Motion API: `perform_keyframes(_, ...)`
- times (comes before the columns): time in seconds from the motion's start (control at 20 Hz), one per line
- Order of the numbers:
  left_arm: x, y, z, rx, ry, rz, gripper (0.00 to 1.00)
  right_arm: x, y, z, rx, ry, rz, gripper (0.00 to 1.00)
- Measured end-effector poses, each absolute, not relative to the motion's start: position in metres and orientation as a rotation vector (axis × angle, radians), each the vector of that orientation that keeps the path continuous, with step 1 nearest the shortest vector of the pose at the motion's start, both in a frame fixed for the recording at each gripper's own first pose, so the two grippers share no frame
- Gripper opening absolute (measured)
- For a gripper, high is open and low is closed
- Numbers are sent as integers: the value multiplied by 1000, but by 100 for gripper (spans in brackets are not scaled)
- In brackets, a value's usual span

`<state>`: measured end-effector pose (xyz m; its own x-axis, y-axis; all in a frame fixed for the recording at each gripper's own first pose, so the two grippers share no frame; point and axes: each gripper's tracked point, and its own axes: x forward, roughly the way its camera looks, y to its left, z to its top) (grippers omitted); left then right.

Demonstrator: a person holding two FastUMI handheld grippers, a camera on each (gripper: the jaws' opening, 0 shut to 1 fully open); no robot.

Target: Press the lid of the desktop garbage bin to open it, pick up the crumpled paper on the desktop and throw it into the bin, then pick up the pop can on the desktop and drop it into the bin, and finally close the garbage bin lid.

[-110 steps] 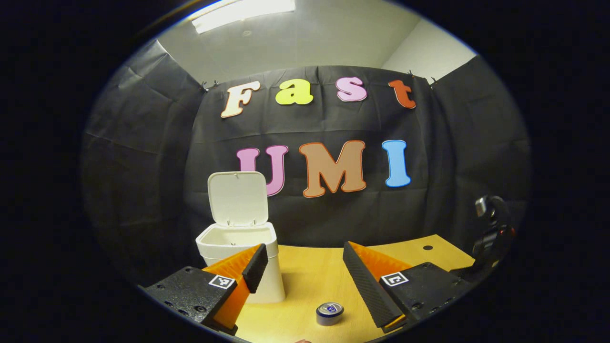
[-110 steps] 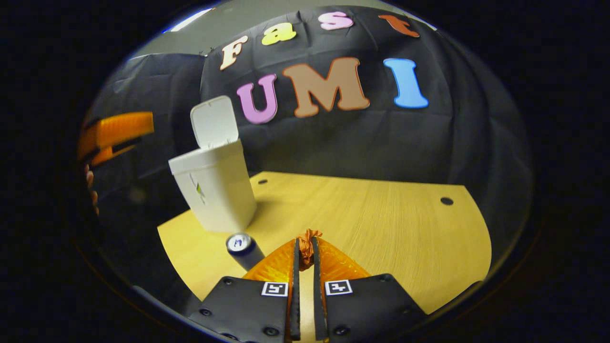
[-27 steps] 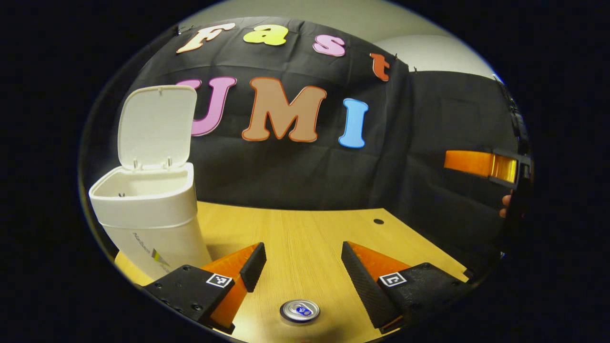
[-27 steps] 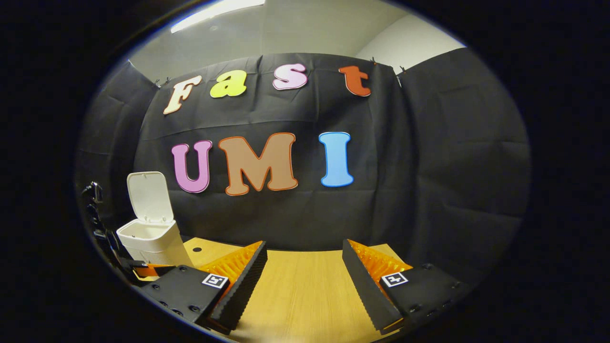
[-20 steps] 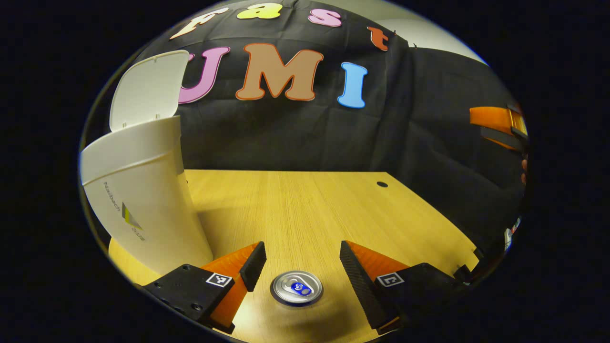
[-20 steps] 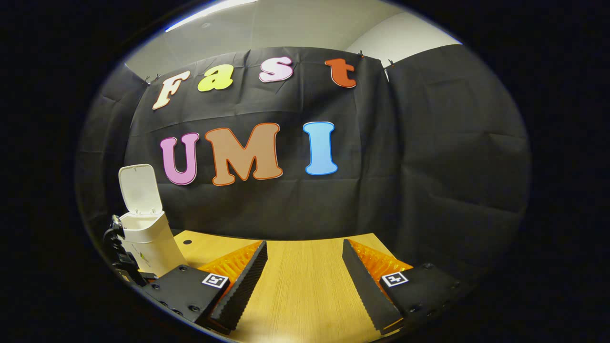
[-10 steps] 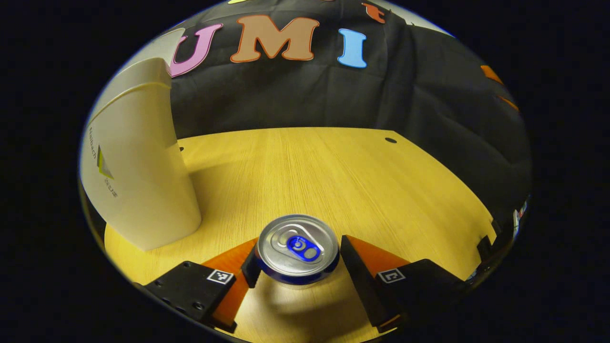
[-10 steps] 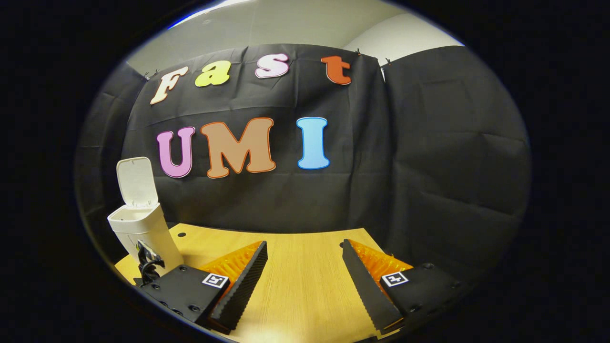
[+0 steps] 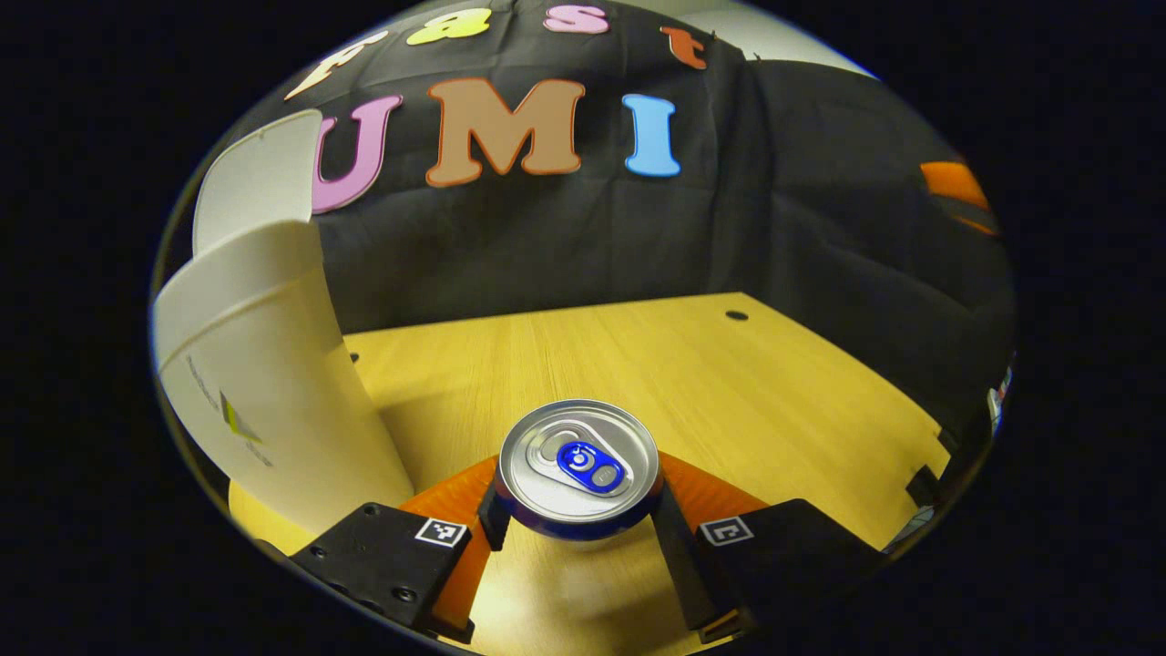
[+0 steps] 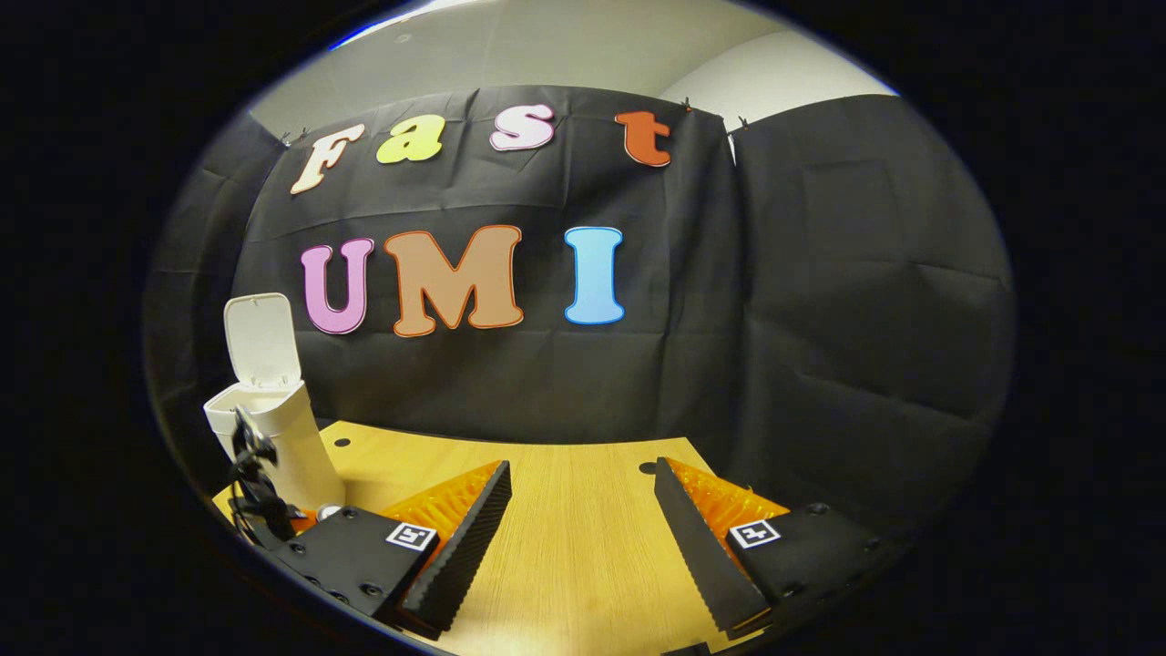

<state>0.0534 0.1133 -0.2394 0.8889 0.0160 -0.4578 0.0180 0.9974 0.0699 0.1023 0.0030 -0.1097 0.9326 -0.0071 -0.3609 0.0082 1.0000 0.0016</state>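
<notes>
At lower centre of the left gripper view we see the left gripper point(image 9: 577, 515) clamped on the upright silver-topped blue pop can point(image 9: 579, 466), while the right gripper point(image 10: 583, 524) stands wide apart.

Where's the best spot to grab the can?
Grip the can by its round side wall, coming down from above with a finger on each side. It stands upright, as the left gripper has it now; the flat top gives no hold.

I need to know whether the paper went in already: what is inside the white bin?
The white plastic bin stands with its lid raised, but both views meet it from the side, so its wall hides the inside. No paper can be confirmed. The left gripper grips the silver pop can.
</notes>
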Motion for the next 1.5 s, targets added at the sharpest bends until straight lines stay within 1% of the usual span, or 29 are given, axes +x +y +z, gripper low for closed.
perform_keyframes(0.2, 82, 113, -159, 118, 276, -8, 76, 101, 7, -110, 17, 363, 3, 100)
perform_keyframes(0.35, 92, 120, -106, 157, 159, 6, 76, 98, 11, -112, 24, 361, 16, 100)
perform_keyframes(0.55, 103, 153, -22, 226, -46, 104, 76, 95, 21, -117, 33, 368, 40, 100)
perform_keyframes(0.65, 104, 176, 1, 276, -99, 160, 75, 94, 24, -121, 30, 375, 54, 100)
perform_keyframes(0.8, 99, 207, 18, 296, -123, 235, 75, 98, 31, -121, 30, 377, 71, 100)
perform_keyframes(1.0, 88, 258, 27, 279, -125, 381, 75, 104, 40, -122, 26, 381, 96, 100)
perform_keyframes(1.25, 71, 317, 15, 255, -51, 537, 75, 109, 54, -128, 15, 392, 130, 100)
perform_keyframes(1.4, 60, 339, 16, 236, -45, 592, 75, 110, 62, -129, 10, 396, 150, 100)
perform_keyframes(1.5, 61, 349, 16, 232, -42, 595, 76, 112, 67, -129, 10, 400, 157, 100)
